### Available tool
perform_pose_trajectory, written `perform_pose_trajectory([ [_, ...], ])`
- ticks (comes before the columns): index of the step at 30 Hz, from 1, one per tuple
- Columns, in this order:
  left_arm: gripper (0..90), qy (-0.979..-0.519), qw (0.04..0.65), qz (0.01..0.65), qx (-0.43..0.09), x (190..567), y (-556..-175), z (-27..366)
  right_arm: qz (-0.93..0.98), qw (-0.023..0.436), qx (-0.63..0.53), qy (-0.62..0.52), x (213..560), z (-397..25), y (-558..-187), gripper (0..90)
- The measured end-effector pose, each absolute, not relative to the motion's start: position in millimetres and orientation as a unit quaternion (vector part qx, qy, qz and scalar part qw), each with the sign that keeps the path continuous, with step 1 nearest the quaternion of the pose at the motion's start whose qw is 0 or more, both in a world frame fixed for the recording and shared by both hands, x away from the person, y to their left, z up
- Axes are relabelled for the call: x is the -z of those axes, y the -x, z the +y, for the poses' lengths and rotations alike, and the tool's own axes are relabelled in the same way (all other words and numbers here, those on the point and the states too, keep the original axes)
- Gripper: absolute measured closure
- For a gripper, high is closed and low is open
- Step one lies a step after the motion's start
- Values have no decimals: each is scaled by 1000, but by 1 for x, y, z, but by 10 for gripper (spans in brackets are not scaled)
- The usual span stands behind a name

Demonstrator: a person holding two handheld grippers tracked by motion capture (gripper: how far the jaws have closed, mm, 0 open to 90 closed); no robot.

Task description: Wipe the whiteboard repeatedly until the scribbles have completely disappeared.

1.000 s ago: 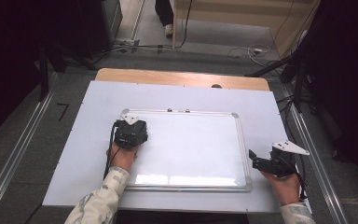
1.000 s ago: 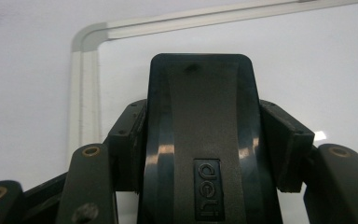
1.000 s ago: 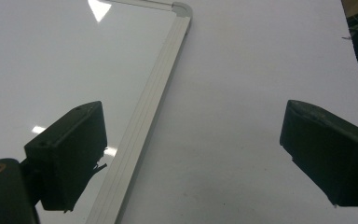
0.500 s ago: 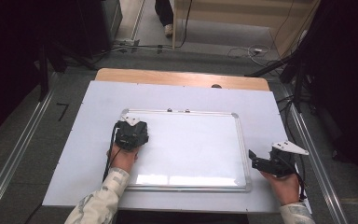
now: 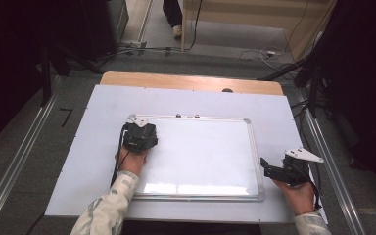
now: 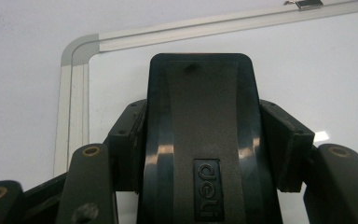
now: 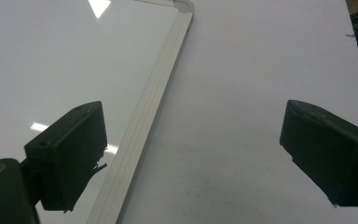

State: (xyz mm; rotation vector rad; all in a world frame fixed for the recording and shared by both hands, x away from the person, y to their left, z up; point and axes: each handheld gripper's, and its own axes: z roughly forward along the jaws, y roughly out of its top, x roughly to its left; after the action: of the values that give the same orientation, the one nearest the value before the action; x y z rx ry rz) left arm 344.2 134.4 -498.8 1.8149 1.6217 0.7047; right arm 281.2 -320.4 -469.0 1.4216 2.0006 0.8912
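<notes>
The left gripper point(image 5: 138, 136) sits over the near-left part of the whiteboard point(image 5: 200, 152), close to the board's far-left corner, and its jaws clamp a black eraser point(image 6: 204, 140) from both sides. In the left gripper view the eraser stands between the jaws, its rounded end pointing toward the board's corner frame, with the white surface just beyond it. The whiteboard lies flat in the middle of the white table point(image 5: 68, 161), its surface blank. The right gripper point(image 5: 274, 172) hovers off the board's right edge, near the near-right corner, with its jaws spread wide and nothing between them; the right gripper view shows the board's frame point(image 7: 144, 126) running between them.
</notes>
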Motion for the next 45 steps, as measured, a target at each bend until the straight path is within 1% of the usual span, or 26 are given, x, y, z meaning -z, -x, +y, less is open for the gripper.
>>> perform_pose_trajectory([
  [7, 407, -678, 294, 618, -269, 498, -357, 135, 741, 261, -331, -522, 469, -319, -281, 58],
  [13, 407, -679, 296, 616, -268, 499, -353, 135, 741, 261, -330, -523, 469, -319, -282, 58],
  [34, 407, -691, 301, 602, -263, 500, -296, 135, 740, 261, -328, -526, 469, -319, -282, 58],
  [38, 407, -695, 302, 599, -261, 500, -285, 141, 740, 261, -328, -526, 470, -318, -282, 58],
  [45, 407, -688, 300, 606, -263, 501, -272, 151, 742, 261, -325, -525, 470, -318, -282, 58],
])
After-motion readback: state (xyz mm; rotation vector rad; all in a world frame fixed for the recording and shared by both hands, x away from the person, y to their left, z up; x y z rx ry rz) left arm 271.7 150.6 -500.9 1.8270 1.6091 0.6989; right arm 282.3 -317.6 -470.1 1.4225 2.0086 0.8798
